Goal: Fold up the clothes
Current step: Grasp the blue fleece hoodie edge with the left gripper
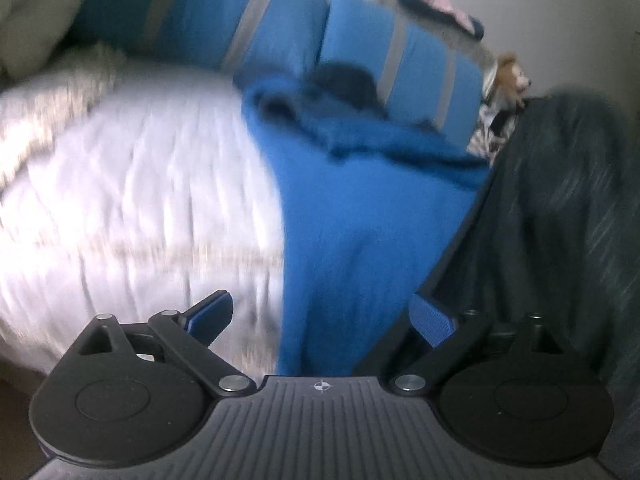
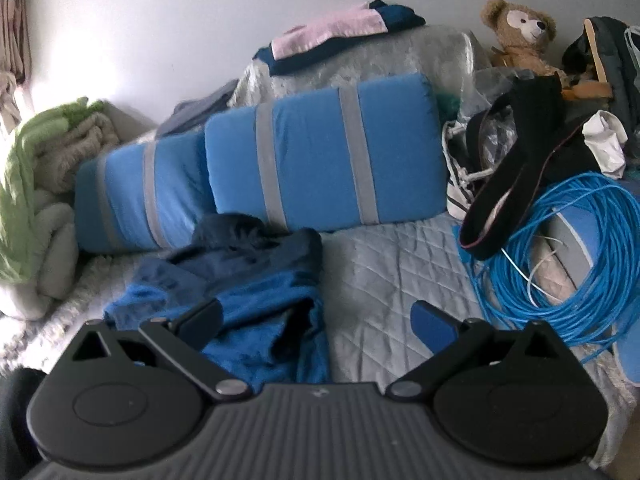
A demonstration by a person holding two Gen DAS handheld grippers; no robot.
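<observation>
Blue garment ×1, striped pillows ×2, quilt

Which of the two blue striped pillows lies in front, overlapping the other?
The right-hand pillow: its end covers part of the left pillow, which sits behind it.

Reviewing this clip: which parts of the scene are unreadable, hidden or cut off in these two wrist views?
- Left wrist view: motion blur smears the white quilted bedcover; its stitching is unreadable.
- Left wrist view: a dark grey fabric mass fills the right side; what it is cannot be told.
- Both views: the crumpled blue fleece garment has its near edge hidden behind the open right gripper and open left gripper.
- Right wrist view: the coiled bright blue cable is cut off at the right edge.
</observation>
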